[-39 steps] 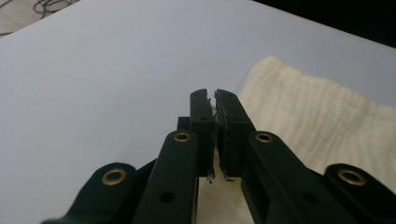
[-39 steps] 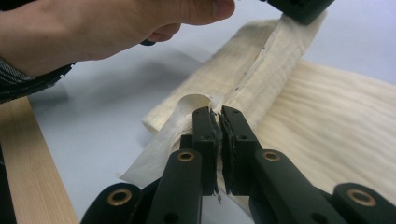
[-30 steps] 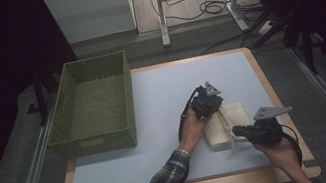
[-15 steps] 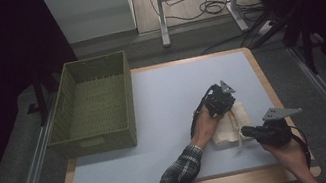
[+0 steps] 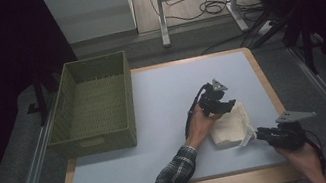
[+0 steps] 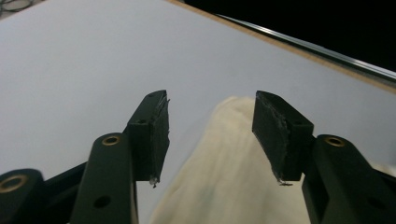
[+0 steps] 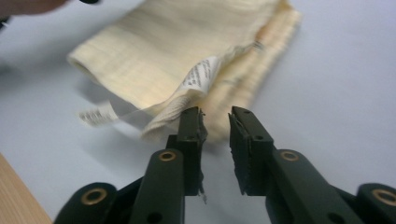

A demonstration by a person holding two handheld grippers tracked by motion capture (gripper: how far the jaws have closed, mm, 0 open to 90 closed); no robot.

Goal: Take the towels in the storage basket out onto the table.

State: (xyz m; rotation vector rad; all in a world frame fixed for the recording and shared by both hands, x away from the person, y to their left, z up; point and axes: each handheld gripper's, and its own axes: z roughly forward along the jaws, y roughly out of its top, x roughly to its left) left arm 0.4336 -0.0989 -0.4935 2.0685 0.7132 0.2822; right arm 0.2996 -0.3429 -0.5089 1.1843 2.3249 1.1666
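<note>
Left gripper [image 5: 228, 106] over cream ribbed cloth [image 5: 228, 126] — folded, white tag

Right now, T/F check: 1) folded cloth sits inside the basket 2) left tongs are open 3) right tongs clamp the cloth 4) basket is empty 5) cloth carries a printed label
1) False. The cream folded cloth lies on the blue table mat, right of the green basket.
2) True. The left tongs have just been opening; the cloth lies beyond and below them, unpressed.
3) False. The right tongs stand apart at the cloth's edge, having just been opening, with nothing pinched.
4) True.
5) True. A white label sticks out at its edge.
</note>
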